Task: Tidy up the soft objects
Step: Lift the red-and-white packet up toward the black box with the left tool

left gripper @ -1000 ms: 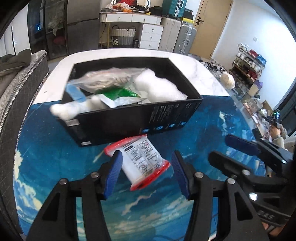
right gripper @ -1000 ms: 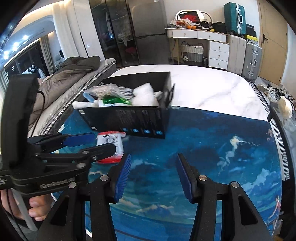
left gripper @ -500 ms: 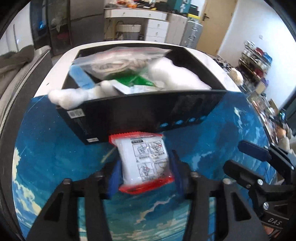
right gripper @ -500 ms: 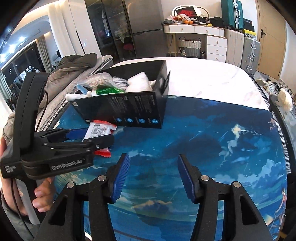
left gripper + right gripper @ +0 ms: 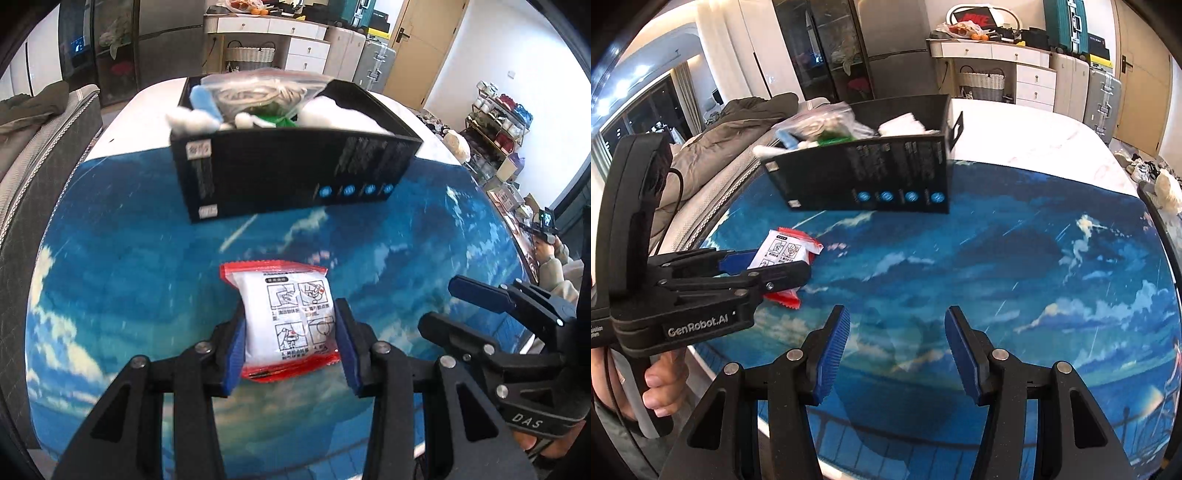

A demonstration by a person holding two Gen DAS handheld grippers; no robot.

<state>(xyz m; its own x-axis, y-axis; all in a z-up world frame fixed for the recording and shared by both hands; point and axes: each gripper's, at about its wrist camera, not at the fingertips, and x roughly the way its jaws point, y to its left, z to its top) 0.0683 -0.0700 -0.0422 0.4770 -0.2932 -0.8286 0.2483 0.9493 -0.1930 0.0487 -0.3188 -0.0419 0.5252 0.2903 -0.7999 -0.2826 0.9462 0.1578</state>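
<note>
At the far left of the right wrist view, a person's hand grips the handle of the left hand-held gripper. Its blue pads press against both sides of a white packet with red ends and printed instruction pictures, so the packet is clamped between them. The packet hangs over the blue sky-print mat that covers the near part of the worktop.

Beyond the packet, toward the middle, a black box stands on the mat's far edge, well apart from the packet. It is filled with a clear bag of cords, white fluffy pieces, something green and a light blue item.

To the right, the right hand-held gripper hovers over bare mat, its blue pads spread apart and gripping nothing.
</note>
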